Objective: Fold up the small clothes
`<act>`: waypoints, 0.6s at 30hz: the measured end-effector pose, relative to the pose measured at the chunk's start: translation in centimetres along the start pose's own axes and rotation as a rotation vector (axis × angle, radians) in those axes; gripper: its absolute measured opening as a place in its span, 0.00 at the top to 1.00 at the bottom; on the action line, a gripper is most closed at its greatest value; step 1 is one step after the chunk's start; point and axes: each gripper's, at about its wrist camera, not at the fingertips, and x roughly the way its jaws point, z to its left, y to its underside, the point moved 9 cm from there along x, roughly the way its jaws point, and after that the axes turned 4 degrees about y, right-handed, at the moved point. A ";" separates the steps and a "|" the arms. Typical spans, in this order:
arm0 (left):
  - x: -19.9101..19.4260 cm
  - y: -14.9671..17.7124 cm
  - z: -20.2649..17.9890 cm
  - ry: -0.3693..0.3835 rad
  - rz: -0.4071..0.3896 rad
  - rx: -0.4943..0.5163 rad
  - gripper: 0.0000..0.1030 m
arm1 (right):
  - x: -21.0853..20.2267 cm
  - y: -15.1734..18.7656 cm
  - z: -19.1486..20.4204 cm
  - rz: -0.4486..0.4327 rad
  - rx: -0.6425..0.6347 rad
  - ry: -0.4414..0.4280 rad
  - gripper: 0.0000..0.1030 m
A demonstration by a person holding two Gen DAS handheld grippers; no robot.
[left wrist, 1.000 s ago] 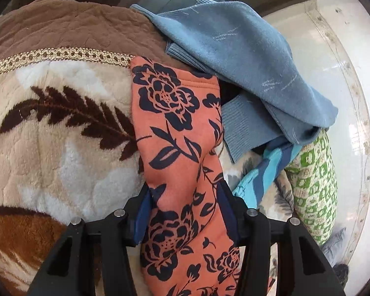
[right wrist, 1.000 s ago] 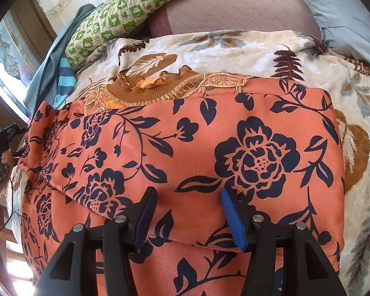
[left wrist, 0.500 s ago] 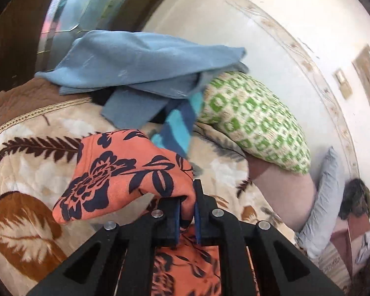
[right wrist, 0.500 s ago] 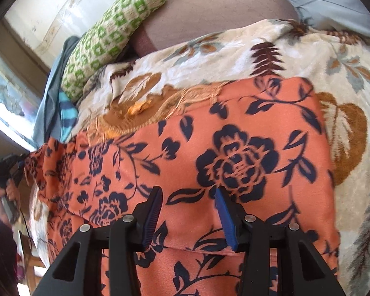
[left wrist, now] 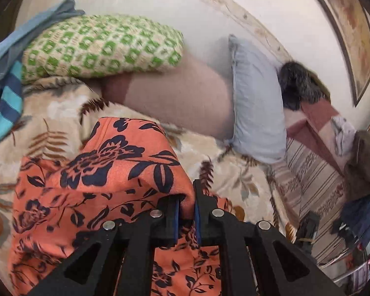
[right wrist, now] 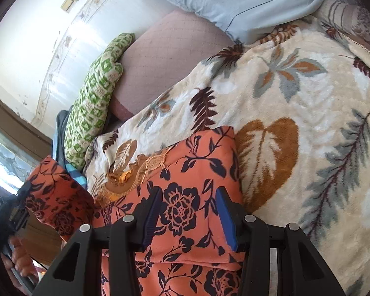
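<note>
Orange floral garment [right wrist: 185, 172] lies on the leaf-patterned blanket [right wrist: 308, 98], and the left gripper [left wrist: 186, 212] has its fingers clenched on a lifted fold of it, which drapes away toward 10 o'clock in the left wrist view. The right gripper [right wrist: 187, 212] hangs over the flat part of the cloth with its blue-padded fingers spread apart, grasping nothing. A green checked pillow [left wrist: 98, 49] sits at 11 o'clock and a pale blue pillow [left wrist: 256, 103] at 1 o'clock.
</note>
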 end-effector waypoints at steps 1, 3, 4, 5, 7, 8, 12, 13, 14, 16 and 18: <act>2.4 2.0 -1.0 -0.018 0.070 0.007 0.78 | -0.3 -0.3 -0.5 -0.002 0.018 -0.005 0.53; 6.5 6.1 -2.5 -0.038 0.214 0.033 0.33 | -0.8 -0.9 -1.5 -0.003 0.059 -0.015 0.53; 8.2 8.5 -2.7 -0.075 0.290 0.056 0.14 | -1.1 -1.1 -2.0 -0.007 0.078 -0.021 0.53; 9.3 10.9 -2.7 -0.148 0.357 0.101 0.13 | -1.4 -1.2 -2.5 -0.008 0.097 -0.025 0.52; 10.7 15.0 -2.3 -0.273 0.477 0.255 0.13 | -1.7 -1.6 -3.2 -0.010 0.117 -0.027 0.52; 10.9 16.3 -2.3 -0.320 0.510 0.349 0.13 | -1.8 -1.7 -3.5 -0.012 0.121 -0.024 0.51; 8.3 18.3 -3.4 -0.382 0.467 0.601 0.13 | -1.7 -1.5 -3.2 -0.002 0.104 -0.036 0.51; 7.1 18.3 -3.7 -0.371 0.440 0.630 0.13 | -1.6 -1.4 -2.9 0.003 0.094 -0.042 0.51; 5.9 18.2 -3.9 -0.361 0.406 0.654 0.13 | -1.5 -1.3 -2.5 0.008 0.083 -0.048 0.51; 3.3 17.2 -3.5 -0.339 0.345 0.660 0.13 | -1.1 -0.9 -1.6 0.018 0.060 -0.052 0.51; 1.3 15.6 -1.8 -0.314 0.308 0.584 0.13 | -0.7 -0.4 -0.8 0.033 0.045 -0.055 0.51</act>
